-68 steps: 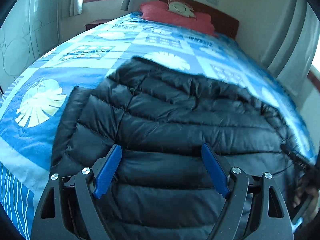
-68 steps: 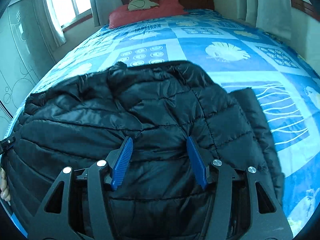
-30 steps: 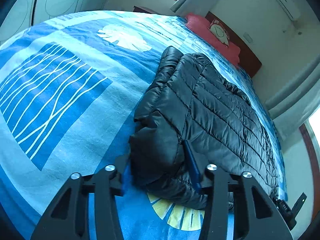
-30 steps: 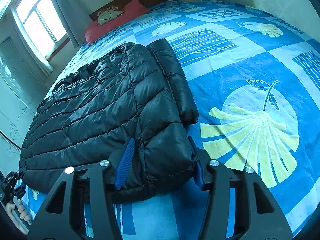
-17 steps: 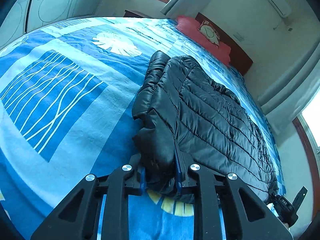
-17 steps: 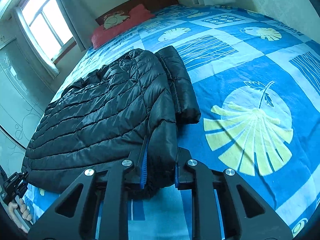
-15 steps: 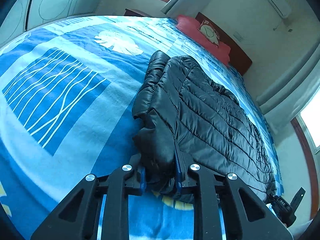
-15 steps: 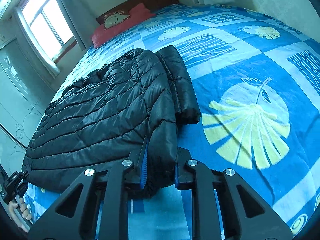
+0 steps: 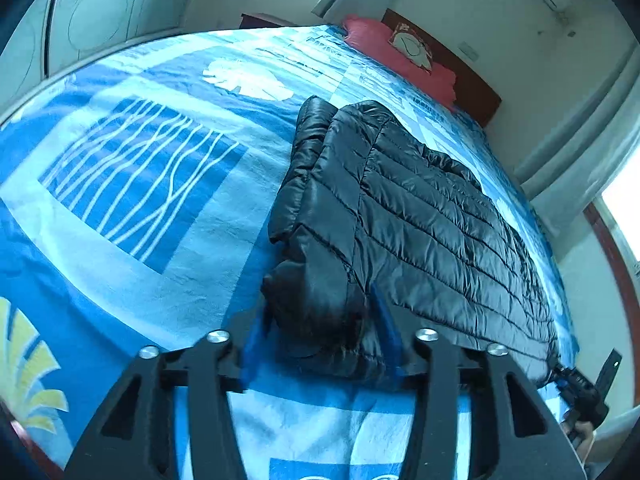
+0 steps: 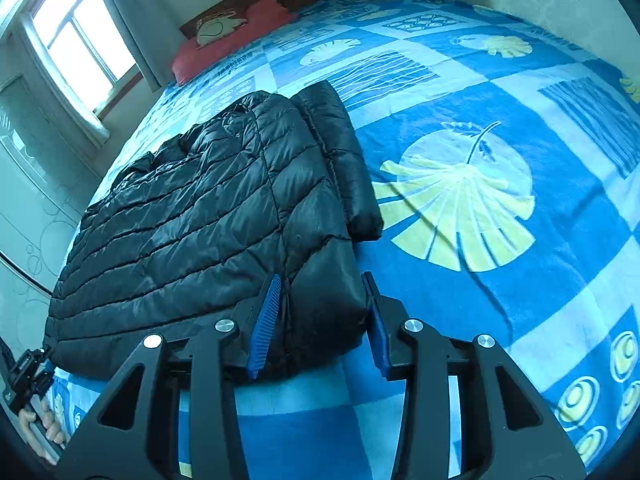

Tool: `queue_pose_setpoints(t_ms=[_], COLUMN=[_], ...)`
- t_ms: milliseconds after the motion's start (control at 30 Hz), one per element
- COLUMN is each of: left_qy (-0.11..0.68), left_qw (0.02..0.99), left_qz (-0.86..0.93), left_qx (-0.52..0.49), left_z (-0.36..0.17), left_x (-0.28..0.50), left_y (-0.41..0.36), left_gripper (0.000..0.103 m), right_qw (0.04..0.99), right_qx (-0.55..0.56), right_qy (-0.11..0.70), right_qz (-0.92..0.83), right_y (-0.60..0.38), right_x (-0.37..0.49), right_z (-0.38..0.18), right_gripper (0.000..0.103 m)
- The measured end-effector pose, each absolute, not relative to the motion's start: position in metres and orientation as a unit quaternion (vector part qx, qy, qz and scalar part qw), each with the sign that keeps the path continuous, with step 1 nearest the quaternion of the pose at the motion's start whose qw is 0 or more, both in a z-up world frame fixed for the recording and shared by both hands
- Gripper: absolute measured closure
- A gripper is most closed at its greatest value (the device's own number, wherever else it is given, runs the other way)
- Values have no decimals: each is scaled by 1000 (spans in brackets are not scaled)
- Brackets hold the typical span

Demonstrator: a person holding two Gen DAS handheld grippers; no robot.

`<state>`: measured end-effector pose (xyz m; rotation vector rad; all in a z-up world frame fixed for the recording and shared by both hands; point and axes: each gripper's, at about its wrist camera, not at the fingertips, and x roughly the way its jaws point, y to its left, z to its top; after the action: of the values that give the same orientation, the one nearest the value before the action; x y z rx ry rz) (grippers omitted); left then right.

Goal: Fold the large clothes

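The jacket [image 9: 420,216] is glossy black, quilted in horizontal bands. The bedspread [image 10: 500,288] is a patchwork of mid-blue, pale blue and white squares: one with white wavy lines on blue, others with a yellow-and-white fan leaf in a pale circle, a white leaf, and yellow ringed dots. The pillow [image 10: 236,36] is red, with a cream cushion [image 10: 218,26] drawn in dark lines. The headboard [image 9: 472,88] is dark brown. Each hand-held gripper [image 10: 322,320] is black with blue pads [image 10: 264,320].
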<state>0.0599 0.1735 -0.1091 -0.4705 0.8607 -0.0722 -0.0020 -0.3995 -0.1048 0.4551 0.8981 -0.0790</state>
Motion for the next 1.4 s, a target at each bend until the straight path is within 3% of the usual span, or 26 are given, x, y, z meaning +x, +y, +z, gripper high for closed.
queue_pose_setpoints(t_ms=[67, 233, 500, 700, 933, 1133, 1400], left_qy=[411, 412, 407, 408, 434, 448, 471], left_qw=[885, 888, 896, 896, 887, 881, 873], left_qz=[-36, -35, 1, -22, -22, -29, -24], left_qx=[-217, -203, -176, -174, -156, -148, -121], left_z=[-103, -91, -74, -71, -79, -88, -107], left_x=[55, 39, 52, 91, 135, 162, 183], left_y=[175, 189, 200, 188, 180, 173, 162], left_gripper=[36, 32, 31, 31, 31, 31, 31], right_qw=[875, 885, 898, 894, 899, 873, 888], right_qx=[205, 152, 125, 114, 103, 83, 55], right_qy=[435, 431, 420, 431, 417, 475, 454], right_qz=[-50, -93, -44, 49, 85, 73, 57], right_y=[-401, -401, -353, -274, -215, -195, -185], right_x=[-7, -27, 3, 69, 138, 170, 162], right_z=[-98, -72, -55, -58, -52, -99, -113], right_gripper=[59, 54, 54, 61, 62, 61, 61])
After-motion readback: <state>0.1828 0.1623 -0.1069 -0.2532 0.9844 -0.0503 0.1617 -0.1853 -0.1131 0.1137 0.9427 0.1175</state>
